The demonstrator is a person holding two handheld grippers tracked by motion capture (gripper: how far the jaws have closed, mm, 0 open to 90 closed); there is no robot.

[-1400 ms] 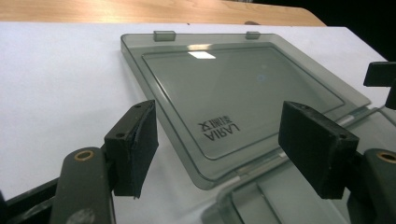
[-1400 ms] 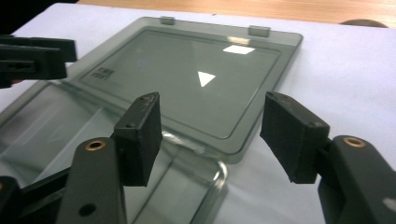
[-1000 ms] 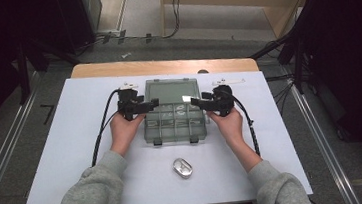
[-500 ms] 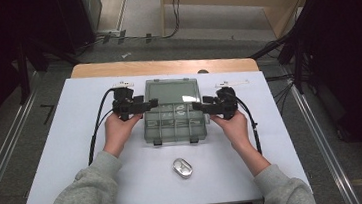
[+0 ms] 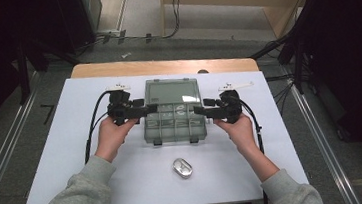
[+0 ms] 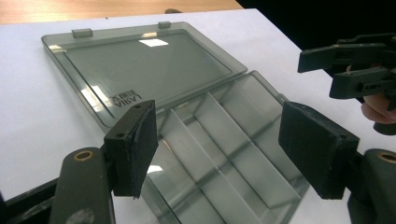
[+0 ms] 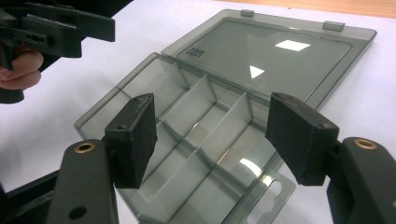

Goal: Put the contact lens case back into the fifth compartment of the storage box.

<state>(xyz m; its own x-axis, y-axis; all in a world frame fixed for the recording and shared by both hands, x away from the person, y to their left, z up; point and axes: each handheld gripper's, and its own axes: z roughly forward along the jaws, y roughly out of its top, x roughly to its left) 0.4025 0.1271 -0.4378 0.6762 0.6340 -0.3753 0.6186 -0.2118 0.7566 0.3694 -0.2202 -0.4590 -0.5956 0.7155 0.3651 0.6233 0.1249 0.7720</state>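
Observation:
A smoky clear compartment box [image 5: 175,127] lies open in the middle of the white table [image 5: 74,157], its lid [image 5: 173,91] folded flat on the far side. Its divided tray [image 6: 219,140] [image 7: 196,116] holds nothing. My left gripper [image 5: 150,108] hovers at the box's left edge and points right; its jaws stand open around air [image 6: 219,154]. My right gripper [image 5: 199,110] hovers at the right edge and points left, open too [image 7: 215,135], with the tray below and beyond its pads. Each gripper view catches the other gripper [image 6: 345,65] [image 7: 56,25] across the box.
A small shiny oval object [image 5: 182,168] lies on the table in front of the box, near the person. A wooden strip [image 5: 160,66] runs along the table's far edge. Cables trail from both grippers down along the forearms.
Both hands have drawn slightly outward from the box and lifted a little: the left gripper to the left, the right gripper to the right. The box has not moved.

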